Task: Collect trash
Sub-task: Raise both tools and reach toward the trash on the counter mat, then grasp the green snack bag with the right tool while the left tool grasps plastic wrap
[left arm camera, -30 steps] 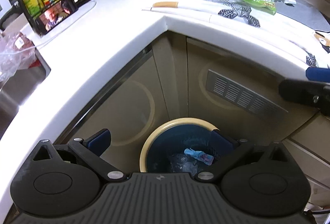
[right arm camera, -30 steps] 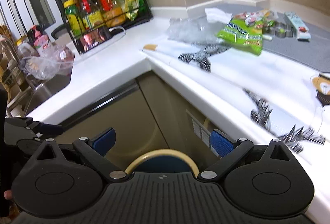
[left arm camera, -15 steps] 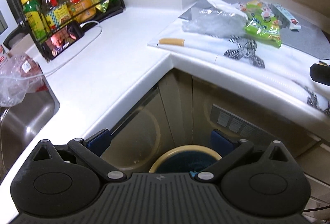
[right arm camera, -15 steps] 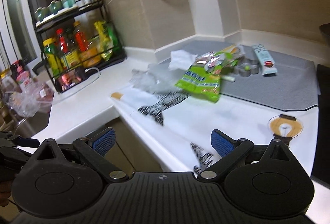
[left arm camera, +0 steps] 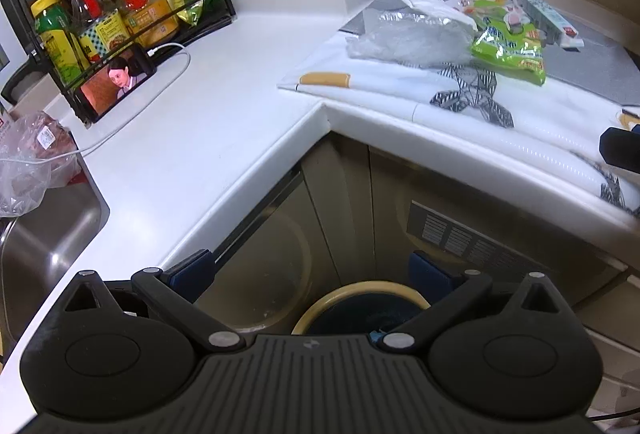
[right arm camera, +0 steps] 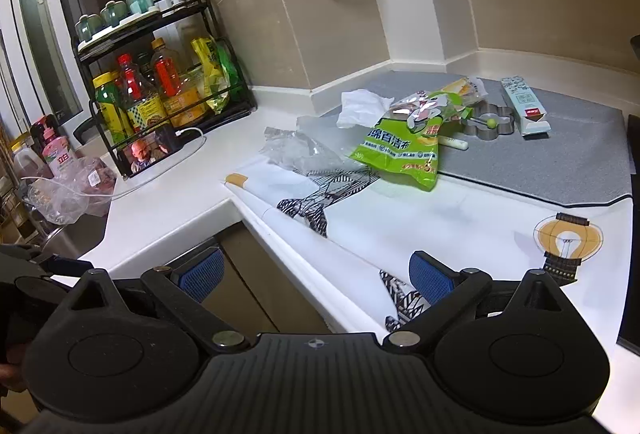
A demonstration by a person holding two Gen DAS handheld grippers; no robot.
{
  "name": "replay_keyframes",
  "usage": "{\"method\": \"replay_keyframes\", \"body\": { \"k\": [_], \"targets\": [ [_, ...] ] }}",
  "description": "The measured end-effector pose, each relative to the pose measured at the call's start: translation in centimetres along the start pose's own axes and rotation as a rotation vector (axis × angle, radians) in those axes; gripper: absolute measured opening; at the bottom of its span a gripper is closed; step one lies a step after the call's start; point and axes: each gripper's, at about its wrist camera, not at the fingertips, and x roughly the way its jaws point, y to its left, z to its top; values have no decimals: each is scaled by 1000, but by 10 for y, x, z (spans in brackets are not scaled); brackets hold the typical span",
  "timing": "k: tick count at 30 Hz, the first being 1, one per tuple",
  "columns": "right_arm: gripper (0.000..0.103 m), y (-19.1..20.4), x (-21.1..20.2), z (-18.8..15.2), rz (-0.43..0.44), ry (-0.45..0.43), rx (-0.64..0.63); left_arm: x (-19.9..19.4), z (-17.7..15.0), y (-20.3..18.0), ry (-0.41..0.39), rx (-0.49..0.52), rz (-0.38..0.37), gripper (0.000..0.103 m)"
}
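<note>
Sink [left arm camera: 44, 234]: steel basin at the far left, a clear bag of reddish goods [left arm camera: 28, 158] at its rim.
Rack [right arm camera: 160, 74]: black wire shelf on the tabletop [left arm camera: 192, 138], holding bottles and green packets; a phone [right arm camera: 148, 152] leans against its front, a white cable running from it.
Left gripper [left arm camera: 308, 270]: fingers spread wide, nothing between them, held low in front of the cabinet corner.
Trash bin [left arm camera: 360, 304]: cream-rimmed, dark inside, on the floor below the tabletop corner, partly hidden behind the left gripper's body.
Clear plastic wrap [right arm camera: 300, 150]: crumpled on the tabletop at the edge of the patterned white mat [right arm camera: 400, 218].
White tissue [right arm camera: 360, 108]: crumpled, just behind the wrap.
Green snack bag [right arm camera: 400, 150]: lying flat, straddling the white mat and the grey mat [right arm camera: 560, 162].
Right gripper [right arm camera: 316, 274]: fingers spread apart, empty, above the tabletop edge, well short of the trash.
Metal flower mould [right arm camera: 488, 120]: on the grey mat, beside a pale carton [right arm camera: 524, 106].
</note>
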Motion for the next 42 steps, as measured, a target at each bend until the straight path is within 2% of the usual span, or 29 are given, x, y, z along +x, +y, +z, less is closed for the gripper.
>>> {"method": "replay_keyframes", "body": {
  "k": [7,11,15,19,23,27,30,31,36,37,38,39,40,41,42],
  "targets": [
    [99,-23,7,18,-85,-51,13,4,29,-10,-34,1,-17,103],
    [99,-49,20,32,-128,-72,83,10,54,-18,-58,0,-36,103],
    [100,-69,43,51,-141,-105,158,17,91,-19,-107,-65,-49,103],
    [100,-85,80,67,-139,-112,205,33,133,-16,-129,-195,-86,103],
    [100,-102,118,77,-137,-99,253,61,165,-19,-98,-316,-189,103],
    [100,-116,145,79,-102,-66,320,94,185,-34,-28,-361,-270,103],
    [101,-123,157,72,-49,-47,360,117,194,-48,3,-354,-270,103],
    [103,-122,155,71,-49,-70,351,124,197,-53,13,-346,-268,103],
    [103,-113,165,72,-93,-78,293,146,199,-66,62,-328,-248,101],
    [100,-110,167,72,-93,-72,274,146,199,-67,52,-324,-238,90],
    [80,-109,166,71,-81,-68,258,142,198,-67,36,-321,-225,79],
    [65,-107,166,71,-67,-64,244,140,198,-67,31,-319,-226,51],
    [38,-106,167,71,-57,-51,234,138,198,-65,37,-319,-242,27],
    [23,-105,167,71,-48,-50,227,136,198,-62,42,-325,-258,16],
    [19,-105,164,71,-53,-66,222,131,198,-59,42,-333,-264,6]
  ]
}}
